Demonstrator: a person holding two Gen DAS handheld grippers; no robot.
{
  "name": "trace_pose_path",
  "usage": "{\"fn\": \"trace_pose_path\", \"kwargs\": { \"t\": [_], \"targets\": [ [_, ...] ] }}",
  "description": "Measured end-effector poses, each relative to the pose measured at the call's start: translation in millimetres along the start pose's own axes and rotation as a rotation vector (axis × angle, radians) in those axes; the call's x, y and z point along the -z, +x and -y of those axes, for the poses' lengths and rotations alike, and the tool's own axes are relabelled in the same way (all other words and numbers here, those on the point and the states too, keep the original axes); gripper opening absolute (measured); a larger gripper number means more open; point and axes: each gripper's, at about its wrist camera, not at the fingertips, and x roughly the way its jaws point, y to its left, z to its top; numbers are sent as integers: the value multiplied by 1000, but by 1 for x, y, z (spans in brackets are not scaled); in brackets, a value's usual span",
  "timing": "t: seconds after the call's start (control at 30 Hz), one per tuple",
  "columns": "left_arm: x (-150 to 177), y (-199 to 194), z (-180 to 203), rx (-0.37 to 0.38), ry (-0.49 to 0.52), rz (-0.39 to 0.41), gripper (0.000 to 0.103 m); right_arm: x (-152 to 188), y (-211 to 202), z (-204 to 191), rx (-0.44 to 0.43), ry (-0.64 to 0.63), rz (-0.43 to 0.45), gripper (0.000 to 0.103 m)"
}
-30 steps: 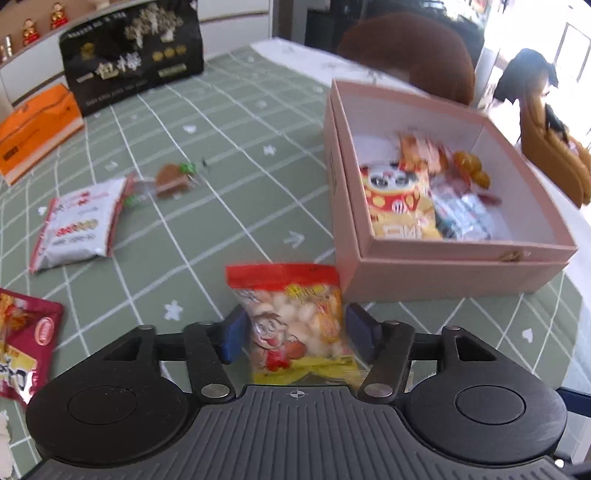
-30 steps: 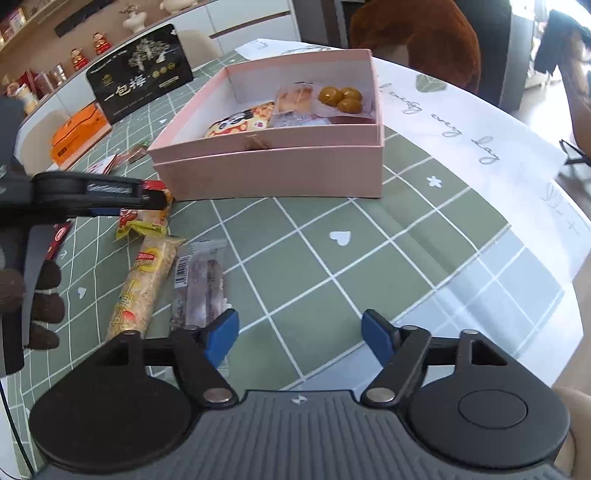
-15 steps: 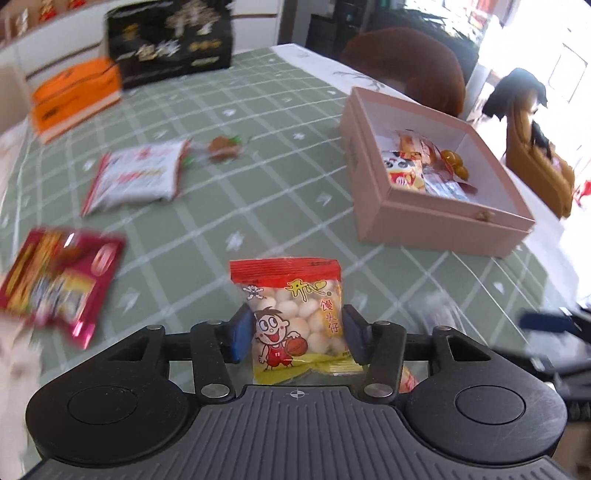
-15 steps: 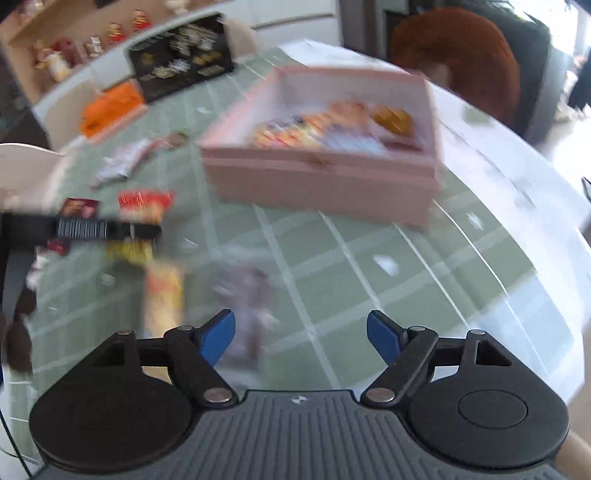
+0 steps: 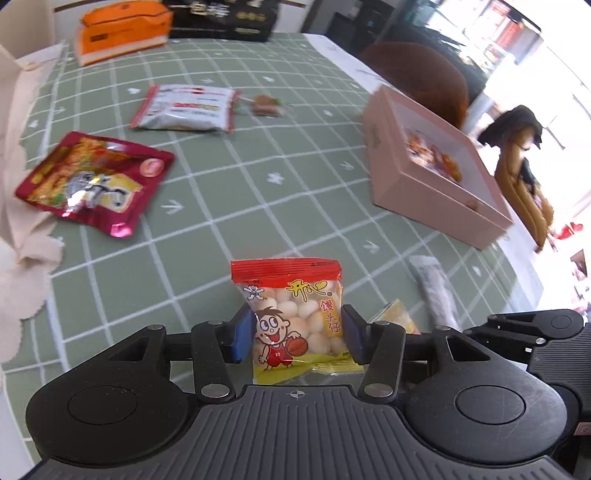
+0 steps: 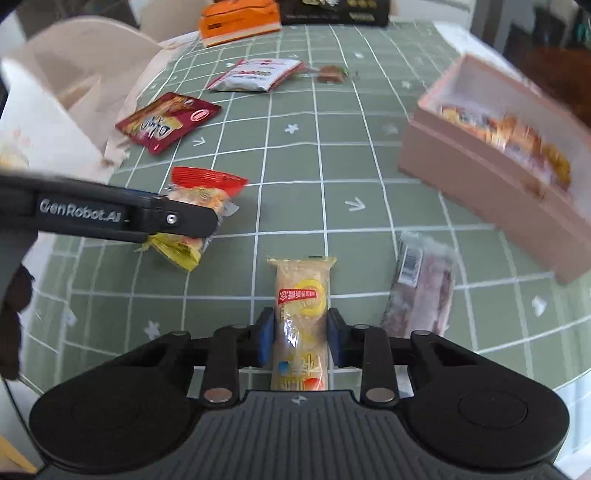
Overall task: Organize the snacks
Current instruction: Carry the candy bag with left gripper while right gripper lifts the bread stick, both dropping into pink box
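Note:
My left gripper (image 5: 293,338) is shut on a small bag of round biscuits with a red top and a cartoon boy (image 5: 291,314), held just above the green checked tablecloth; the same bag shows in the right wrist view (image 6: 201,206). My right gripper (image 6: 300,339) is shut on a long yellow snack bar (image 6: 301,314) that lies on the cloth. The pink box (image 5: 424,192) with several snacks inside stands to the right, also in the right wrist view (image 6: 498,184).
A grey-purple wrapped bar (image 6: 421,284) lies right of the yellow bar. A dark red packet (image 5: 92,181), a white packet (image 5: 184,109) and a small brown candy (image 5: 264,105) lie farther back. An orange box (image 5: 118,29) and a black box stand at the far edge.
My right gripper has moved left over the yellow bar and closed on it. My left gripper with the biscuit bag has pulled back and left, away from the pink box.

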Motion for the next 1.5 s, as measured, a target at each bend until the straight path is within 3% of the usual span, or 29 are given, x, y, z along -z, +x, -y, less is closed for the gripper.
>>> {"fn": "trace_pose_path", "kwargs": {
  "t": [0.07,0.17,0.23,0.37,0.5,0.6,0.7,0.83,0.9,1.03,1.1,1.23,1.33,1.4,1.5],
  "targets": [
    [-4,0,9,35,19,-13,55,5,-6,0,-5,-5,-13,28],
    [-27,-11,29,103,35,26,55,3,-33,27,-65,114,11,28],
    [-56,-24,50,157,71,83,55,-5,-64,53,-69,188,81,28],
    [-126,-40,103,235,199,178,55,-45,-138,97,5,209,275,28],
    [-174,-24,141,251,233,227,56,-81,-178,142,77,213,410,28],
    [-186,13,158,274,208,196,56,-97,-173,173,111,219,435,28],
    [-188,62,165,266,178,95,56,-102,-142,205,83,286,373,28],
    [-191,125,171,165,187,-67,56,-102,-96,233,28,360,265,29],
    [-185,136,168,102,210,-85,56,-100,-73,246,2,416,198,35],
    [-174,122,151,195,182,-57,55,-87,-63,255,-25,490,181,48],
    [-169,114,146,212,201,-14,55,-87,-63,253,15,478,188,50],
    [-163,92,134,134,250,115,55,-87,-63,231,151,389,202,50],
    [-159,73,95,64,194,186,55,-81,-67,210,262,330,225,50],
    [-163,60,60,1,133,209,55,-74,-73,197,278,321,242,57],
    [-179,47,-7,-76,-43,222,55,-61,-75,175,300,333,265,64]
  ]
}}
